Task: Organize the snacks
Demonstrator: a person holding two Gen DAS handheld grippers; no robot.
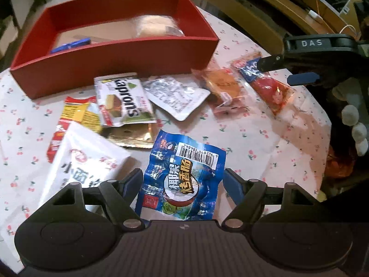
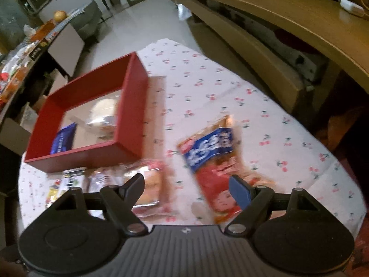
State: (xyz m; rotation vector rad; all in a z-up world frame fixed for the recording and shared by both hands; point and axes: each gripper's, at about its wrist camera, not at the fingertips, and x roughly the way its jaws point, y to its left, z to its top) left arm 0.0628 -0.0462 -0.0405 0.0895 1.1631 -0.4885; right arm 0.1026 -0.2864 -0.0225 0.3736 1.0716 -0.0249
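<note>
snacks lie scattered on the cherry-print tablecloth (image 1: 265,138) in front of the red box (image 1: 115,53). a blue packet (image 1: 184,175) lies flat between the spread fingers of the left gripper (image 1: 182,180), which grasps nothing. the right gripper (image 2: 186,184) hangs released over a red-and-blue packet (image 2: 214,161) near the table's right edge. inside the box sit a pale bun (image 1: 154,25) and a small blue pack (image 1: 71,45). a green "saprons" packet (image 1: 122,99) lies just before the box's front wall.
</note>
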